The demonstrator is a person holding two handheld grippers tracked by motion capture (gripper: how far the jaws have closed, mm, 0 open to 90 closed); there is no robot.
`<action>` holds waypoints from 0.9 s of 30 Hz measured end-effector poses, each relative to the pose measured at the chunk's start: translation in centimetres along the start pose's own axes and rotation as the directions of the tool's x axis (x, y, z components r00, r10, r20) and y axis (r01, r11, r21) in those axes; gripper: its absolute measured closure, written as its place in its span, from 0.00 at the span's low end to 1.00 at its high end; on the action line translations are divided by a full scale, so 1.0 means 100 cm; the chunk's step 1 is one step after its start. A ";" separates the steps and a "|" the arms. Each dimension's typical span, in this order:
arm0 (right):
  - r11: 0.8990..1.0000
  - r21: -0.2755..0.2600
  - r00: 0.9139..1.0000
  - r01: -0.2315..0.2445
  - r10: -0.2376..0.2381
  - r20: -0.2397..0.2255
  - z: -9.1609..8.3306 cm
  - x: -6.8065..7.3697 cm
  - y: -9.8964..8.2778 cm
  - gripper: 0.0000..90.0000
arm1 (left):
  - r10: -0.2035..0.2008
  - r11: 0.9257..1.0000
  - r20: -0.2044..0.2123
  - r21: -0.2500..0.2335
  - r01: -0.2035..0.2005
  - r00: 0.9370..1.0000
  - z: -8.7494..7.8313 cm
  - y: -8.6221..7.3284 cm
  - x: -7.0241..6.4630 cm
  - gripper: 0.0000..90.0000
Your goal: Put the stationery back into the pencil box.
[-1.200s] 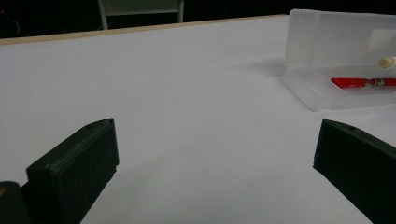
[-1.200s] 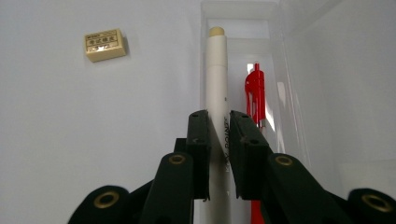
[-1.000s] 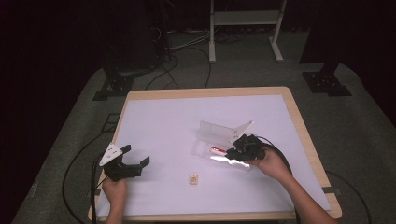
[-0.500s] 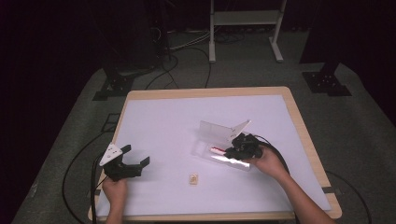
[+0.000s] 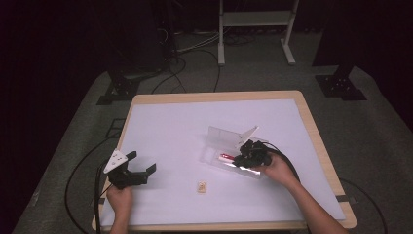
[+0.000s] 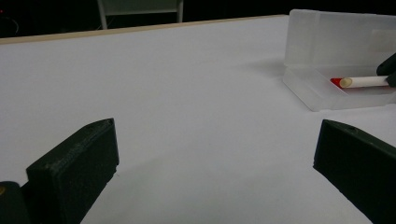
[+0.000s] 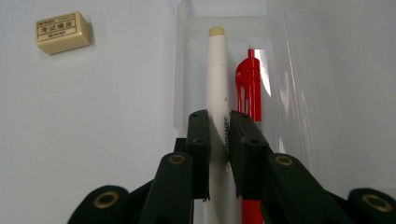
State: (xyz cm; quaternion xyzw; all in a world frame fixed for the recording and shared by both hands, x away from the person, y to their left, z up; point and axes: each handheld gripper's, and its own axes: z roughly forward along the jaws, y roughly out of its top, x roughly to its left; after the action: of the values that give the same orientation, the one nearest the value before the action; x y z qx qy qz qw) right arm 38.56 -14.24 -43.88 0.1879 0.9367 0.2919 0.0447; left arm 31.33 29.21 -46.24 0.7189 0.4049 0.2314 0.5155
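White pen [image 7: 217,79] clamped in right hand-held gripper [image 7: 218,140], lying in clear plastic case [image 5: 219,146] beside red pen [image 7: 249,79] on tabletop [image 5: 170,126]. Lower flat, release gently. Left hand-held gripper [image 5: 139,174] jaws apart, idle.

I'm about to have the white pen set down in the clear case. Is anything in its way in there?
Only the red pen, already lying in the clear case right beside the white pen. The right hand-held gripper is shut on the white pen over the free strip of the tray, where nothing visible blocks it.
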 end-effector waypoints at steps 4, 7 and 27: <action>1.000 0.012 1.000 0.004 -0.004 -0.004 0.002 -0.001 0.000 0.86 | 0.000 1.000 0.000 0.002 0.000 1.000 0.000 0.000 0.000 0.00; 1.000 0.011 1.000 0.005 -0.005 -0.006 0.003 0.000 0.000 0.86 | 0.000 1.000 0.000 0.001 0.000 1.000 0.000 0.000 0.000 0.00; 0.999 0.034 0.999 -0.018 0.019 -0.028 0.011 -0.004 -0.004 0.86 | -0.002 1.000 0.001 -0.001 0.002 1.000 0.000 0.000 0.000 0.00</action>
State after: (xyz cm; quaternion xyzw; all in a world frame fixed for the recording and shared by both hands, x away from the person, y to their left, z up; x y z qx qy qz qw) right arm 39.00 -14.16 -45.02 0.1930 0.9403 0.2792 0.0254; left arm 31.34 29.23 -46.24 0.7184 0.4051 0.2308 0.5162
